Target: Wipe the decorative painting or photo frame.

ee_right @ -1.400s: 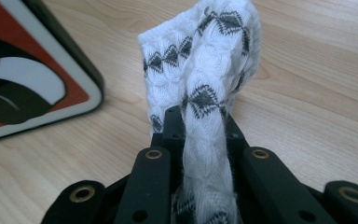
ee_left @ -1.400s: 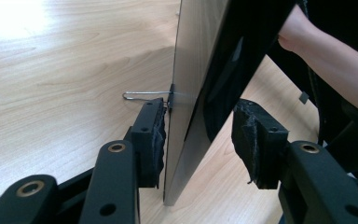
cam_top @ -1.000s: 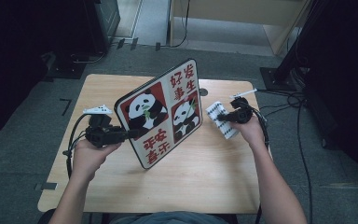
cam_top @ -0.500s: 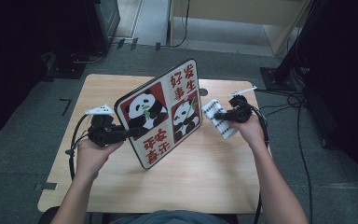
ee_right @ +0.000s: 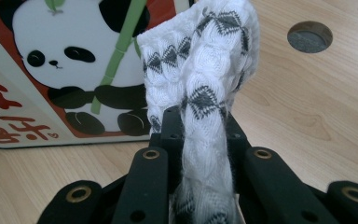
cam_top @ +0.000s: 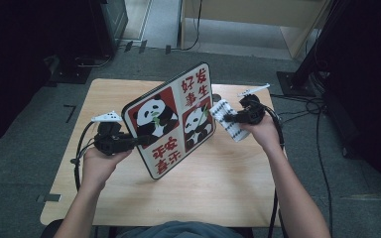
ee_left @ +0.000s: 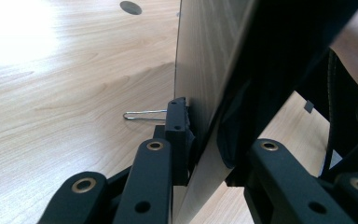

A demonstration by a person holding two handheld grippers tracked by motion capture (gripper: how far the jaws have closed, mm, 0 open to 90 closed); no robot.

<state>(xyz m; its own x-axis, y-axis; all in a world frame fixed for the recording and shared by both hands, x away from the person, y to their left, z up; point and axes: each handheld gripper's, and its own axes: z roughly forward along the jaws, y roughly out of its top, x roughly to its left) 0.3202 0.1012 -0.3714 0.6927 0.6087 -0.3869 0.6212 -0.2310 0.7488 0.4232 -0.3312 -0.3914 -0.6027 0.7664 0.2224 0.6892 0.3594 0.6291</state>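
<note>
Above a pale wooden bench [cam_top: 238, 193], a person props a panda-printed board [cam_top: 171, 119] on its lower edge, tilted so its picture side faces up toward the high camera. The left hand-held gripper [cam_top: 138, 141] has just been closing its jaws and now clamps the board's left edge; in the left gripper view the board [ee_left: 205, 74] runs edge-on between the two black jaws, its printed face turned away, and a thin wire loop [ee_left: 144, 115] juts out beside the near jaw, its nature hard to make out. The right hand-held gripper [cam_top: 228, 119] is clamped on a folded white cloth with grey diamond patterning [cam_top: 228, 126], held at the board's right edge, above the bench. In the right gripper view the cloth [ee_right: 203, 79] rises bunched between the jaws and hides part of the lower panda picture behind it; whether it actually touches the board cannot be told. The board's red characters are cut off at the left edge of that view. A round cable hole [ee_right: 309, 36] in the bench shows beyond the cloth. Both forearms enter from the bottom of the high view; dark surroundings swallow most of the floor [cam_top: 25, 148].
</note>
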